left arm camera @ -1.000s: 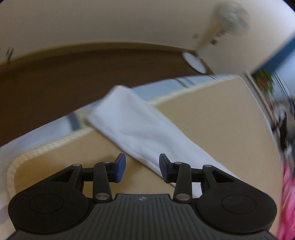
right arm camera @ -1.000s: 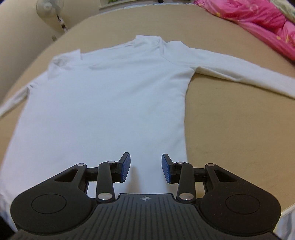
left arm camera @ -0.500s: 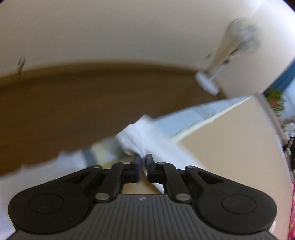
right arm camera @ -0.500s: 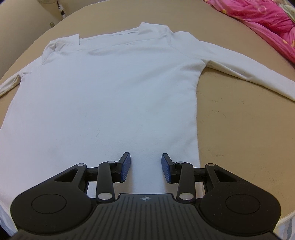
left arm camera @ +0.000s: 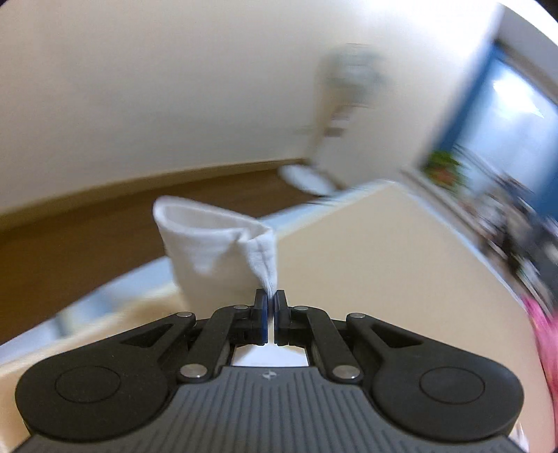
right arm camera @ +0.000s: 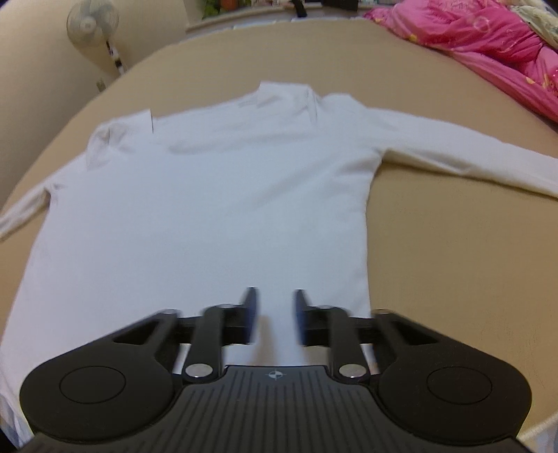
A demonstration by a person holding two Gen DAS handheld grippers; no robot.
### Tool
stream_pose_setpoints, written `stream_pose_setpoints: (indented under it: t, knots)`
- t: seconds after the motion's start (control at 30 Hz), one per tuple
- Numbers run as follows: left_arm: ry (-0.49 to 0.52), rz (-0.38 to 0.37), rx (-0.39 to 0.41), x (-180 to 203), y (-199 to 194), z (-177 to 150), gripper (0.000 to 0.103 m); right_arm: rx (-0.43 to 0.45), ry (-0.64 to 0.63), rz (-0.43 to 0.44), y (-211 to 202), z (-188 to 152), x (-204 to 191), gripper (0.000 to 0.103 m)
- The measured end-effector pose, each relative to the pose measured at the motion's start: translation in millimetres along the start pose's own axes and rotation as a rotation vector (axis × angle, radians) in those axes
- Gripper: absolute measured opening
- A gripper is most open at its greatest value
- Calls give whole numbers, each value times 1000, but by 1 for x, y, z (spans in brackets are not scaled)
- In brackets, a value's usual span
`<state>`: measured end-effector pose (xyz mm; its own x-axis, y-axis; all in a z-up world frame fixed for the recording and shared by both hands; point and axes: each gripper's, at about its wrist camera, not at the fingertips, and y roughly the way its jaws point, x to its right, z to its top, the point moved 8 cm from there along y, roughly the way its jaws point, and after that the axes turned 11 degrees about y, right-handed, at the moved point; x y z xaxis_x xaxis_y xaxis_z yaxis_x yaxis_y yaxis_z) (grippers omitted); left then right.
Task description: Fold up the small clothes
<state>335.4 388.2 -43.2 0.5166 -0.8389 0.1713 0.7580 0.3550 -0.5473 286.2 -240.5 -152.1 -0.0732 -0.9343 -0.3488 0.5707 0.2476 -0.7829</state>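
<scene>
A white long-sleeved shirt (right arm camera: pixel 209 209) lies flat on a tan bed (right arm camera: pixel 453 261), collar far, sleeves spread out to both sides. My right gripper (right arm camera: pixel 273 306) is open and empty, just above the shirt's lower hem area. My left gripper (left arm camera: pixel 271 306) is shut on the cuff end of the shirt's left sleeve (left arm camera: pixel 216 251) and holds it raised off the bed (left arm camera: pixel 383 278), the cuff opening standing upward.
A pink blanket (right arm camera: pixel 488 45) is bunched at the bed's far right and shows at the right edge of the left wrist view (left arm camera: pixel 547 341). A standing fan (right arm camera: pixel 94 31) is on the brown floor (left arm camera: pixel 69 251) beyond the bed's left edge.
My left gripper closed on the sleeve cuff and lifted it off the bed. My right gripper stayed open over the hem, shifting slightly.
</scene>
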Motion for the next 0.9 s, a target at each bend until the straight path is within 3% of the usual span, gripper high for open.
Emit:
stream_pose_setpoints:
  t: [0.13, 0.27, 0.3, 0.37, 0.4, 0.5, 0.73, 0.83, 0.9]
  knots:
    - [193, -215, 73, 155, -45, -2, 2, 40, 18, 27, -1, 12, -5, 11]
    - [314, -538, 49, 325, -101, -36, 3, 60, 62, 63, 2, 25, -6, 11]
    - [353, -626, 13, 360, -112, -54, 14, 66, 73, 66, 3, 28, -5, 11]
    - [474, -825, -156, 417, -125, -105, 34, 76, 99, 63, 5, 34, -2, 11]
    - [527, -839, -207, 426, -130, -127, 34, 81, 115, 59, 7, 37, 1, 11]
    - [607, -764, -188, 396, -133, -152, 34, 89, 162, 55, 11, 44, 12, 12]
    - [745, -424, -221, 226, -100, -182, 33, 124, 279, 124, 33, 74, 27, 12]
    - [684, -344, -290, 185, -89, -192, 33, 146, 271, 157, 55, 90, 15, 19]
    - [620, -281, -322, 183, -78, -188, 33, 152, 262, 152, 72, 98, 6, 32]
